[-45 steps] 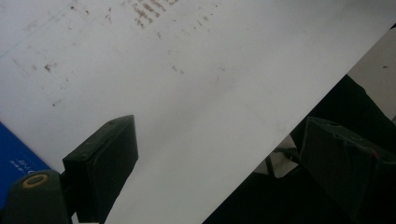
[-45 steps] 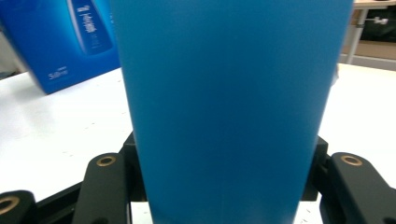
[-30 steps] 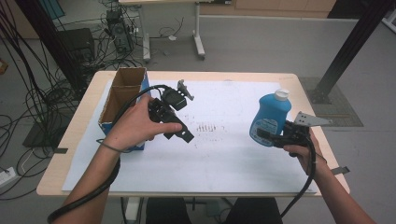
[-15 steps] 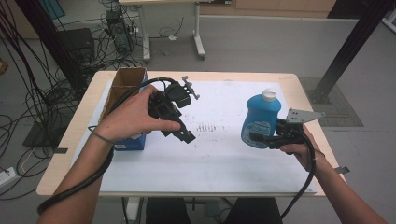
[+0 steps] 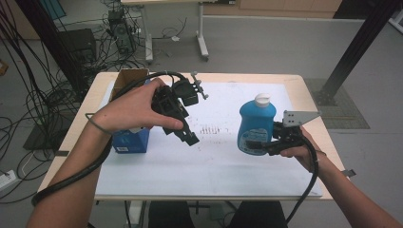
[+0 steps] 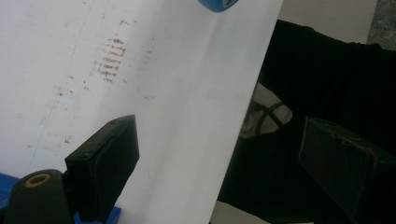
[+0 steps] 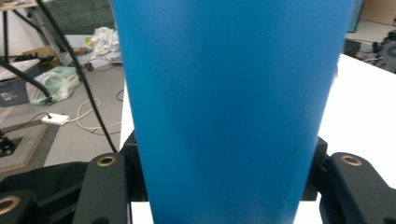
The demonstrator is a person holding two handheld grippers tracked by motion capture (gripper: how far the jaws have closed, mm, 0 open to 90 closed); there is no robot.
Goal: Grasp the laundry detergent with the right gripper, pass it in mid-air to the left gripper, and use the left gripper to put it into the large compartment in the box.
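Note:
A blue bottle (image 5: pixel 256 121) with a white cap stands upright in my right gripper (image 5: pixel 255 143), which is shut on its lower body at the right of the table. In the right gripper view the bottle's blue wall (image 7: pixel 229 107) sits between the two jaws of that gripper (image 7: pixel 229 186). My left gripper (image 5: pixel 183 135) hangs above the middle-left of the table, pointing down and to the right. It is open (image 6: pixel 229 163), with only the white sheet and the table's edge seen between the jaws. The bottle's base (image 6: pixel 217 3) shows at the top of the left gripper view.
A white sheet (image 5: pixel 214 171) with a patch of small brown marks (image 5: pixel 209 129) covers the table. An open cardboard box with a blue side (image 5: pixel 130 141) stands at the left, under the left forearm. Cables and desk legs lie on the floor beyond the table.
My right gripper has carried the bottle leftward toward the middle and a little upward. The left hand has risen slightly with its jaws still apart.

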